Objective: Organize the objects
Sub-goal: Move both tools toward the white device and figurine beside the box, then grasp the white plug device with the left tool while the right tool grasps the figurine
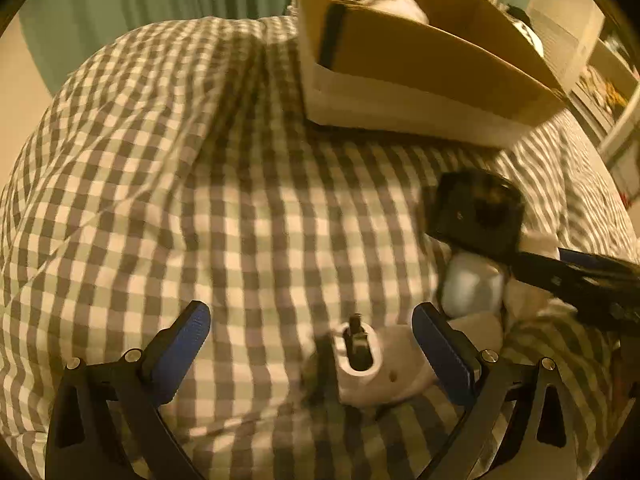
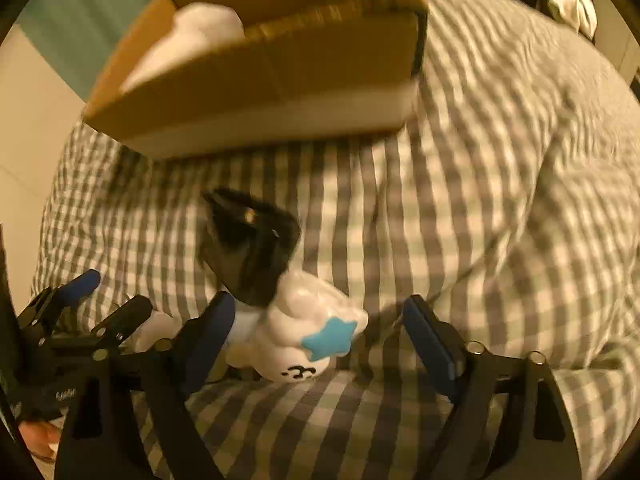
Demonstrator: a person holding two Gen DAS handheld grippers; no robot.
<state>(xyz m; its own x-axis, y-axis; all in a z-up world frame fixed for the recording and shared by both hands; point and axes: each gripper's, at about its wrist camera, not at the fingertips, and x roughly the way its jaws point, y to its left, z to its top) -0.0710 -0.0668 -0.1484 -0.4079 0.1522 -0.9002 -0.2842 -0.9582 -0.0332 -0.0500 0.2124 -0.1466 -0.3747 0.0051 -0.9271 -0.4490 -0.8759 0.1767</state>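
Both tongs gape wide, holding nothing: right tongs (image 2: 316, 320) straddle the white cloud toy (image 2: 304, 336) on the bed (image 2: 500, 200), near the cardboard box (image 2: 280, 80), left tongs (image 1: 310, 330) alongside, likely lining up a grab.

Checked bed cover (image 2: 480, 200) bears cardboard box (image 2: 260, 92) and white toy (image 2: 304, 332)

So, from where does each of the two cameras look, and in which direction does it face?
Left wrist: on the left gripper, open, facing along the checkered bedcover to the cardboard box.
Right wrist: on the right gripper, open around a white figurine, facing the same box; the left gripper shows lower left.
Shared: box, bedcover, figurine.
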